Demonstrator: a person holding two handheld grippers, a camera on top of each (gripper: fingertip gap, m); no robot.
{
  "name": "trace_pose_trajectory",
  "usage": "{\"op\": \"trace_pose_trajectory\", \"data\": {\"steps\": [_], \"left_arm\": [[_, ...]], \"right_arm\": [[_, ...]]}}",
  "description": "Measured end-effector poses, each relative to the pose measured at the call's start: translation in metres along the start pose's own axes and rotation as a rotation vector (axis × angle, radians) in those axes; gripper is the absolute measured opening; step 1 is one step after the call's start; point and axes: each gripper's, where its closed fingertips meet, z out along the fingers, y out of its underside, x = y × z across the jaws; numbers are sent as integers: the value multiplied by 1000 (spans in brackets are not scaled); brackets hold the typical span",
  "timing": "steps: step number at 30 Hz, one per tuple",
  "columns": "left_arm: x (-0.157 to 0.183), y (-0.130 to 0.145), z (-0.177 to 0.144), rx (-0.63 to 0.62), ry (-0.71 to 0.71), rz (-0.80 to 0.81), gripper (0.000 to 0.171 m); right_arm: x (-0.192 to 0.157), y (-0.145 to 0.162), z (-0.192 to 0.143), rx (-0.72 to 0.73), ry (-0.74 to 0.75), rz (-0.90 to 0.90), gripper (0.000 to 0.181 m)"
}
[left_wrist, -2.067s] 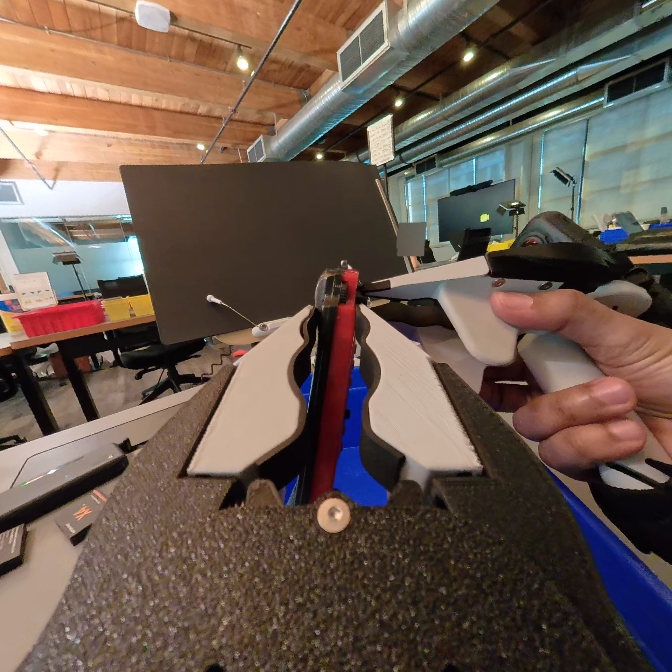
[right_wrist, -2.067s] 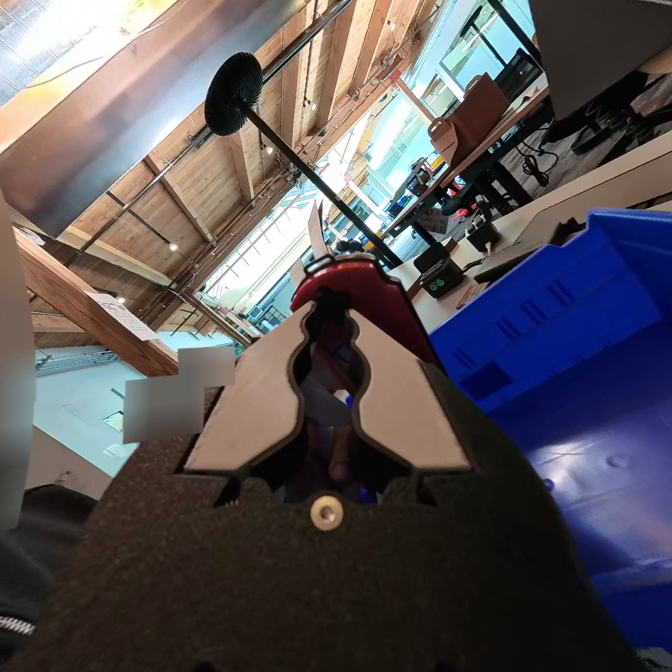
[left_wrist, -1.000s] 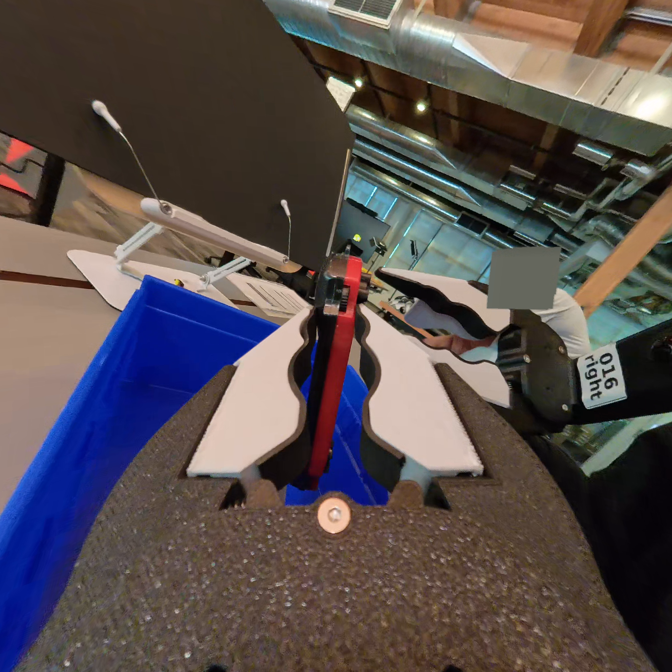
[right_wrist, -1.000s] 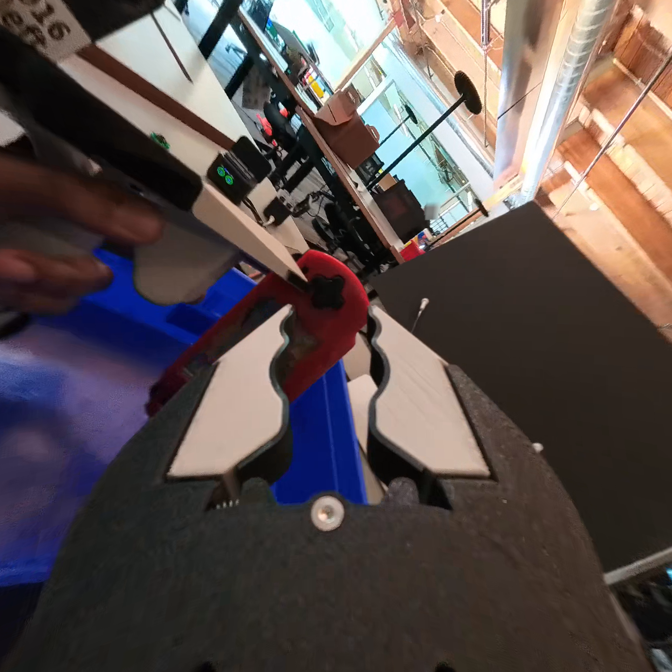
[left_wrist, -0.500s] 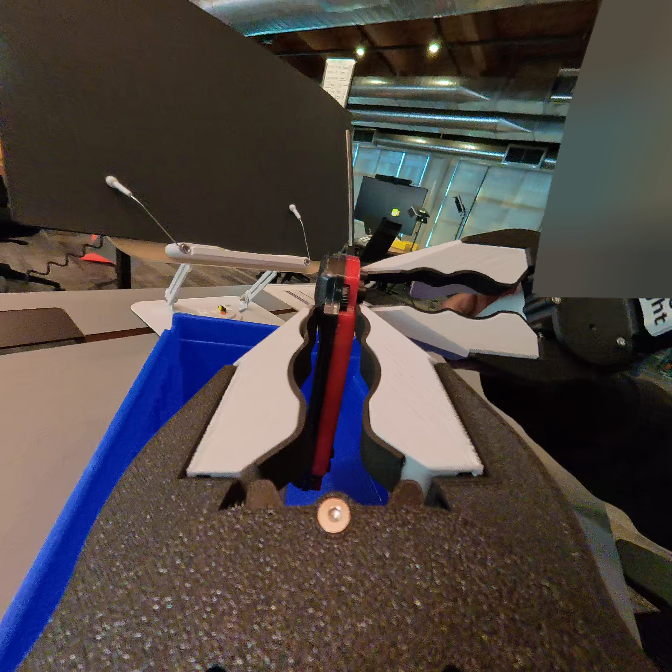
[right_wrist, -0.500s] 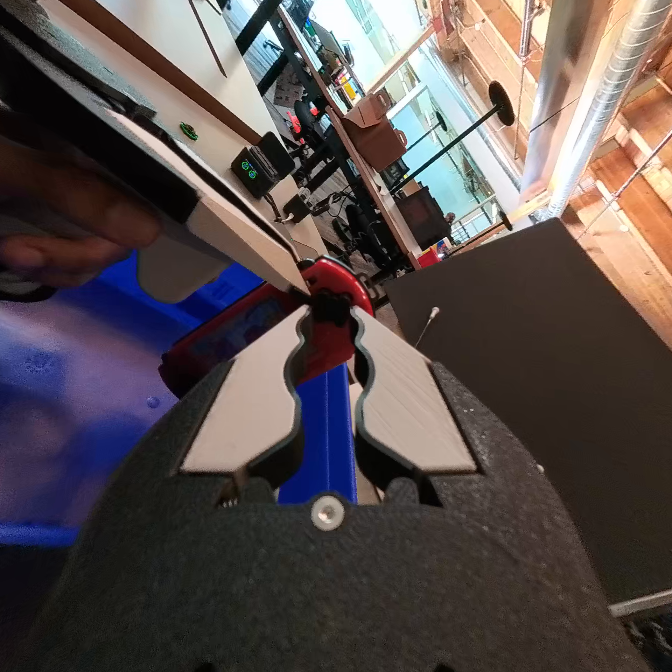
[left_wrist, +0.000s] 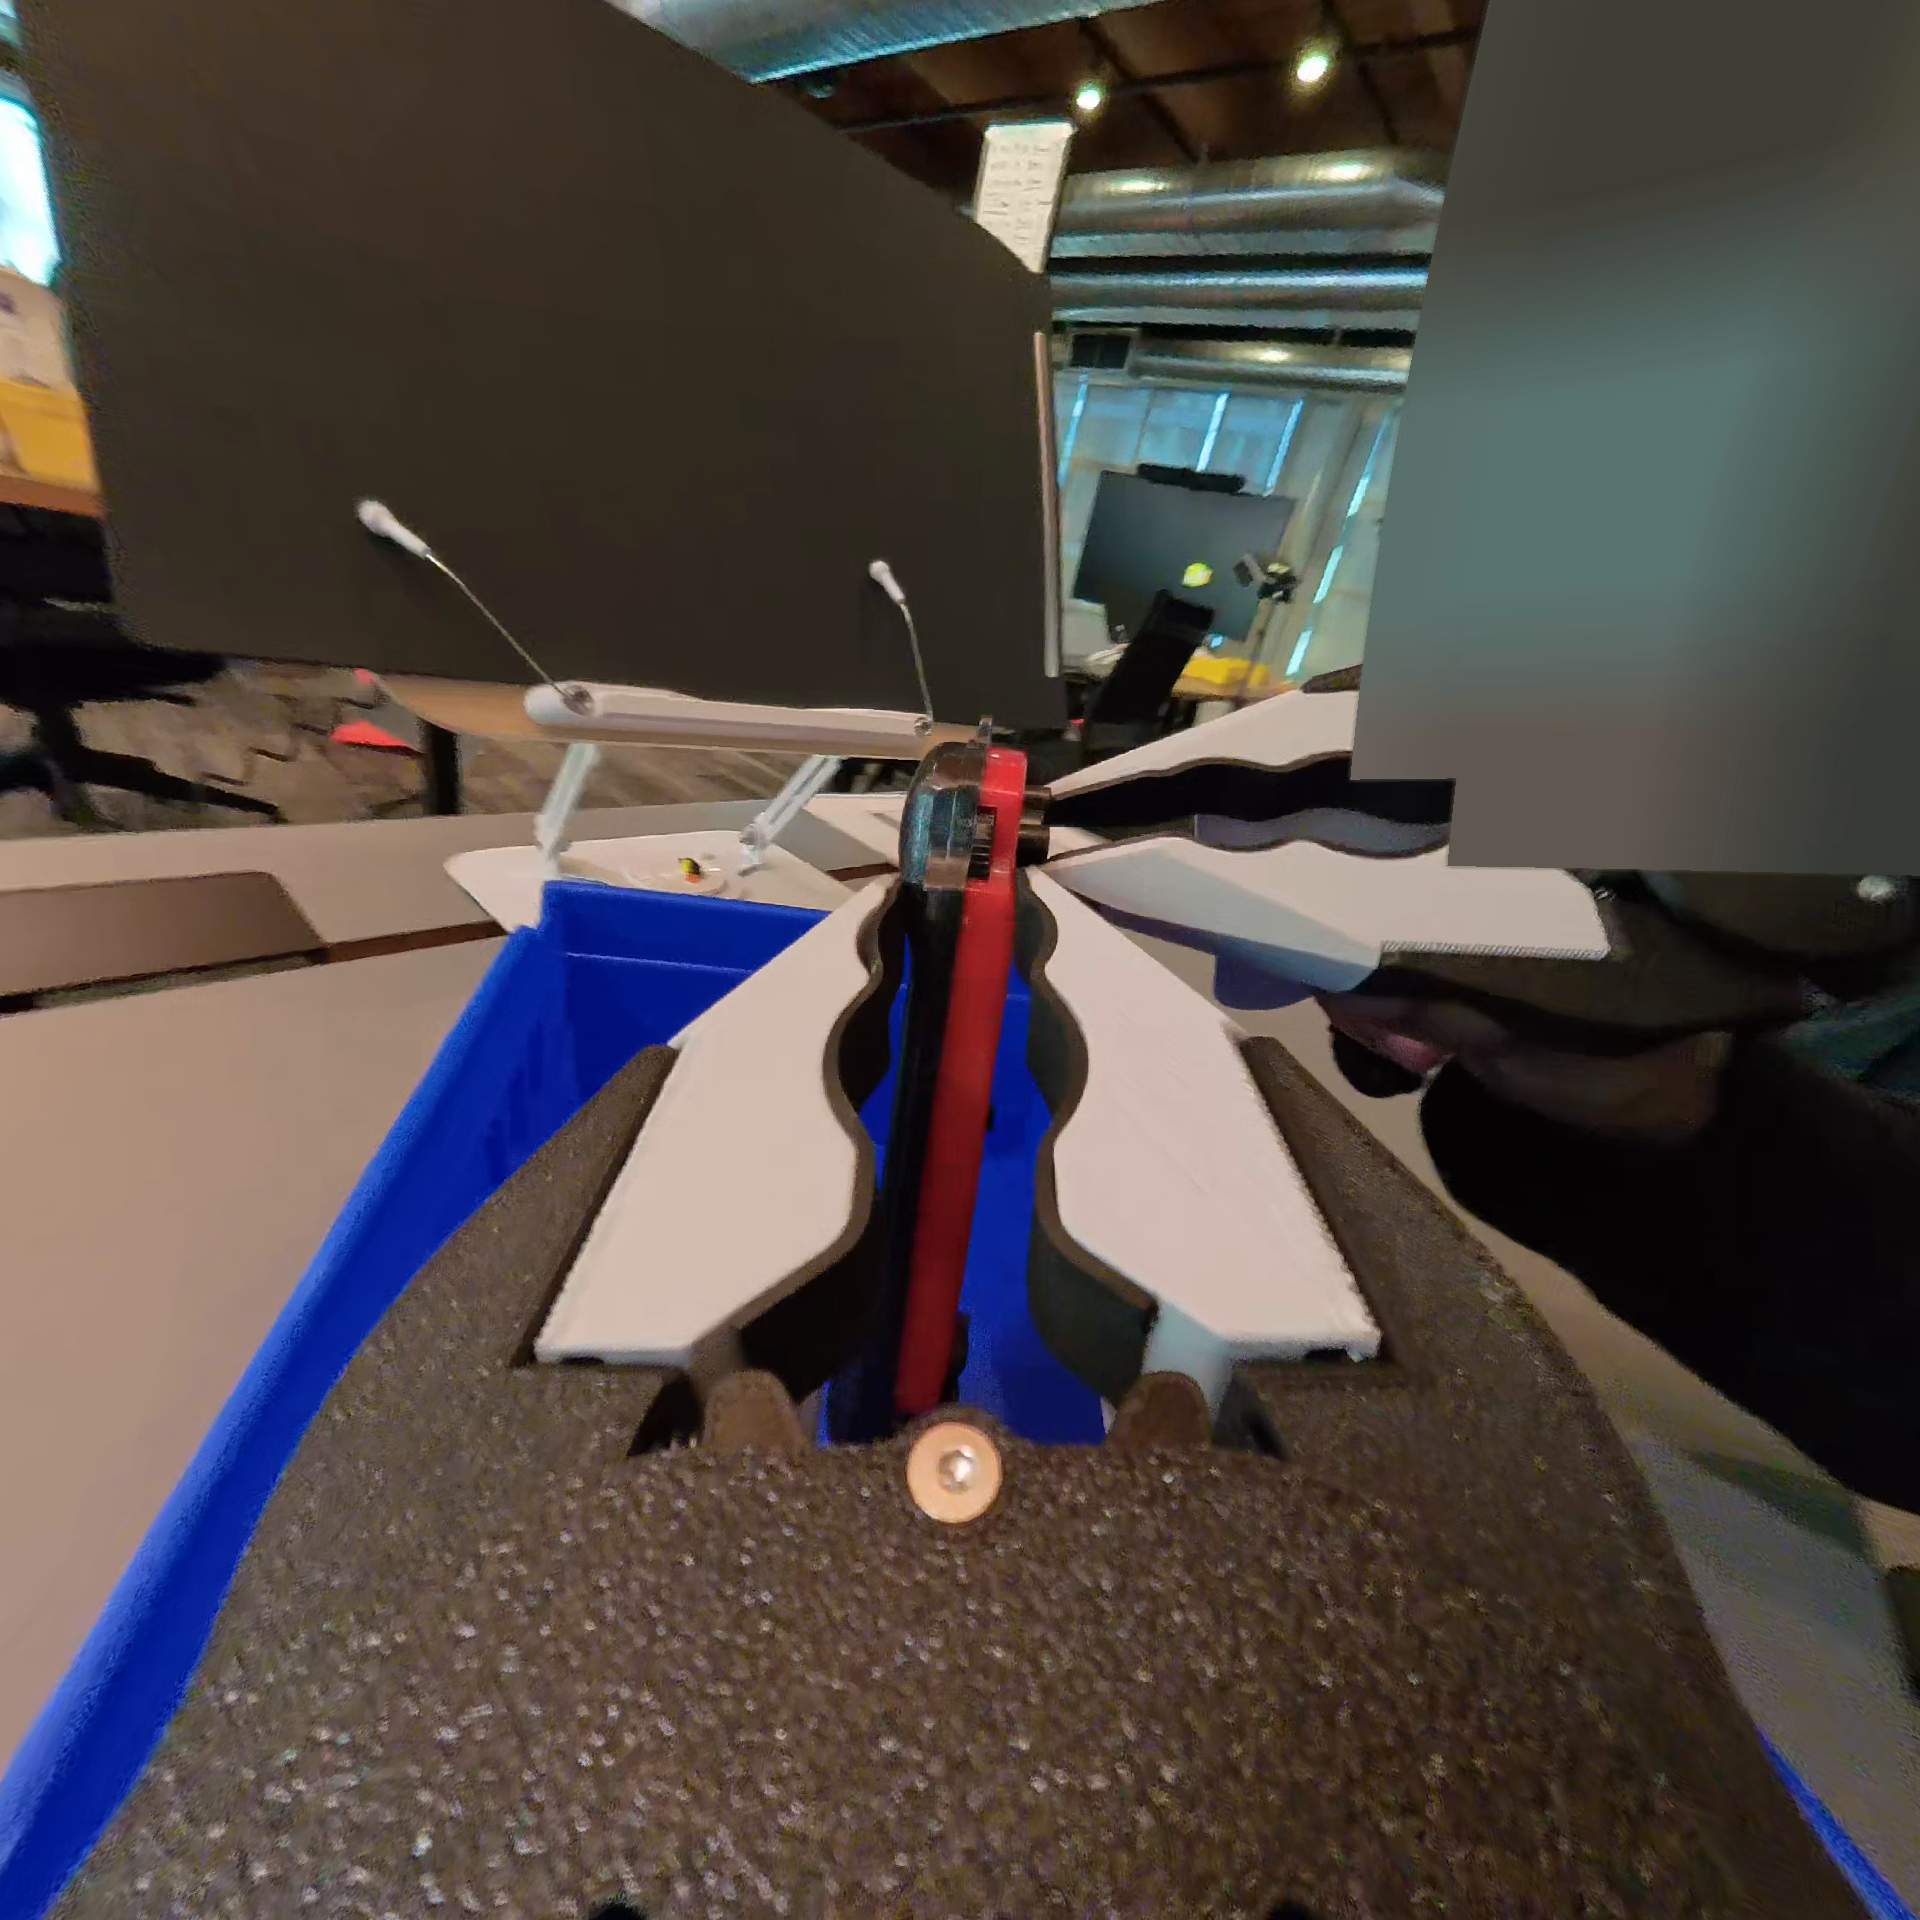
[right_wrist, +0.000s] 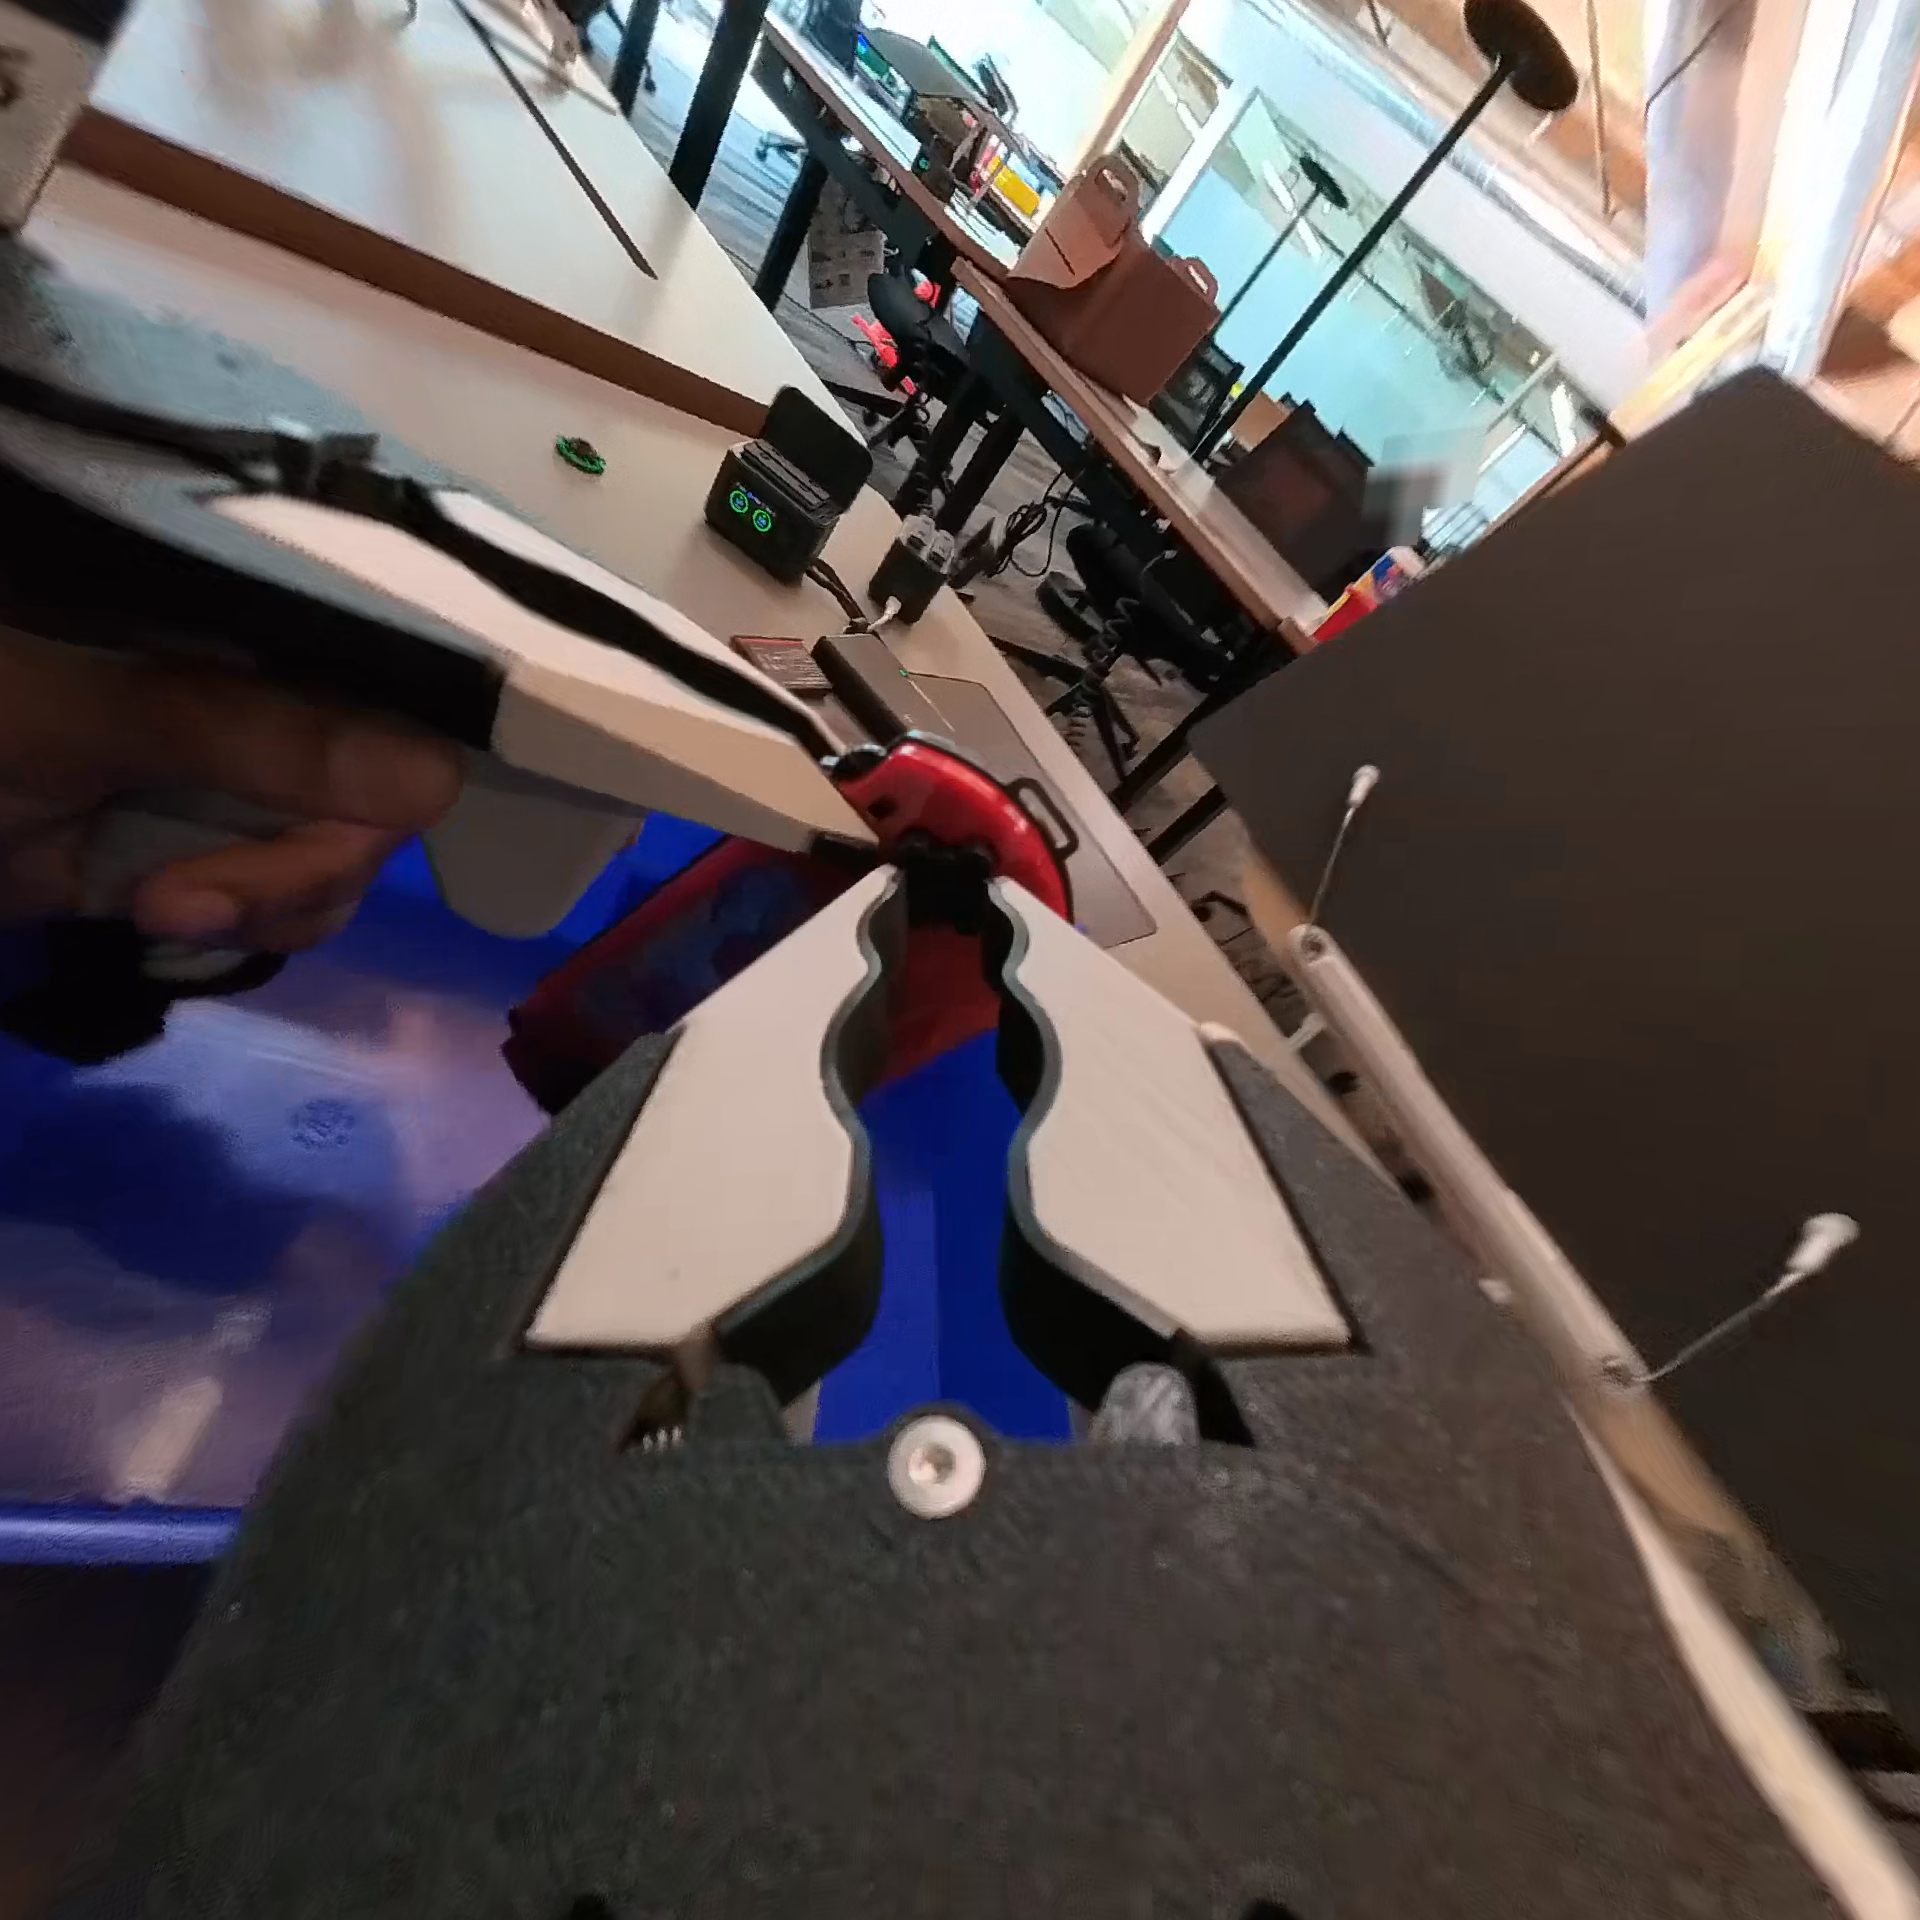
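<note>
Both tongs grip one red device (left_wrist: 977, 1049) above a blue bin (left_wrist: 499, 1091): left (left_wrist: 961, 883) its body, right (right_wrist: 940, 883) its black knob (right_wrist: 940, 868).

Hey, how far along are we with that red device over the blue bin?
Done: the left gripper has the red device clamped, edge toward the camera, above the blue bin. In hand: the right gripper pinches the black knob on its red face. Left: nothing is set down; both grippers hold the device.
</note>
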Motion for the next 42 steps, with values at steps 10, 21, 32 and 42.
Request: {"op": "trace_pose_trajectory", "data": {"steps": [10,21,32,42], "left_arm": [[-26,9,1,-41,-158,-15,18],[-28,4,-2,-35,-26,-173,19],[-7,-22,-10,58,69,53,20],[17,-80,18,-51,355,219,20]], "right_arm": [[4,20,-3,-46,79,60,0],[4,0,-10,81,79,202,2],[46,-38,-15,328,37,442,38],[98,-111,-28,676,-407,658,37]]}}
